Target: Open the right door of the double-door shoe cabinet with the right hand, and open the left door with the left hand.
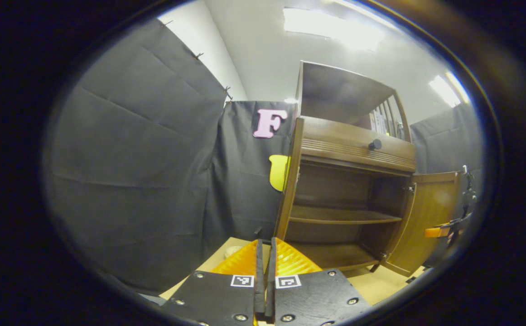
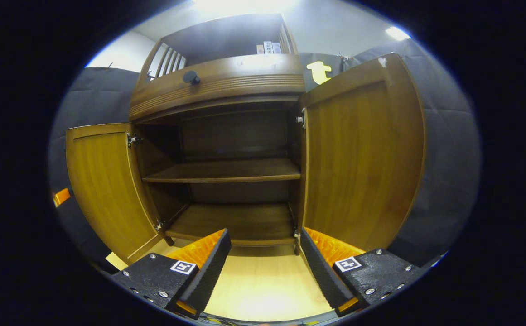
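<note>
Shoe cabinet point(image 2: 226, 136) fills centre frame in the right gripper view, both doors swung wide: left door point(image 2: 104, 190) at frame left, right door point(image 2: 362, 149) at frame right. Inside, 1 shelf point(image 2: 226, 172) and a floor board; both bare. Drawer knob point(image 2: 191, 77) upper left. Items on the top rack too small to make out. Right gripper point(image 2: 265, 253) gapes wide, holding nothing. Left gripper point(image 1: 265, 267), bottom centre of its view, fingers nearly together, nothing between them; cabinet right of centre there.
</note>
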`<act>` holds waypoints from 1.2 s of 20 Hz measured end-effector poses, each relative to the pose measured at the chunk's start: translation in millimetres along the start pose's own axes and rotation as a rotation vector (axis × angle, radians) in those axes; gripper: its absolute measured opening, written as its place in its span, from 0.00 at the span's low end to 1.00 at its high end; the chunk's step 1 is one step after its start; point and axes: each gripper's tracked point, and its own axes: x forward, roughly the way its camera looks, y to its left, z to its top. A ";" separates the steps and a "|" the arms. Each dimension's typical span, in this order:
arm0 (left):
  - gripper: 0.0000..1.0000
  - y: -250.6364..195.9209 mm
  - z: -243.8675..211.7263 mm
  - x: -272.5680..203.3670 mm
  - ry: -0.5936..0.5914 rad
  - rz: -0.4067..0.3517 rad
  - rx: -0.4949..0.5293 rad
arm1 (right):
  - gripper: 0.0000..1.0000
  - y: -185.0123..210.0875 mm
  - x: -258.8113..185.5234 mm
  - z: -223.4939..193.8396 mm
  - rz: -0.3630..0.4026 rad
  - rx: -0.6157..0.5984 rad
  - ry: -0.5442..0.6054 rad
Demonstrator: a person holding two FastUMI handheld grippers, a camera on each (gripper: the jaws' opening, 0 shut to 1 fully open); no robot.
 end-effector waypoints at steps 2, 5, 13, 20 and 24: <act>0.00 -6.6 2.5 -4.2 -0.005 -0.003 0.002 | 0.95 -6.9 -3.9 4.3 0.026 -0.010 -0.010; 0.26 -22.1 9.7 -6.4 -0.037 -0.019 -0.012 | 0.92 -20.2 -12.5 17.7 0.056 0.002 -0.047; 0.89 -24.9 21.8 -8.6 -0.116 0.115 -0.020 | 0.92 -62.1 -43.3 35.6 0.135 0.023 -0.131; 1.00 -33.2 20.3 -13.6 -0.098 0.131 -0.012 | 0.94 -74.9 -75.8 25.2 0.168 0.026 -0.133; 1.00 -22.3 20.9 -18.0 -0.094 0.172 0.061 | 0.94 -65.1 -75.8 19.5 0.182 0.074 -0.121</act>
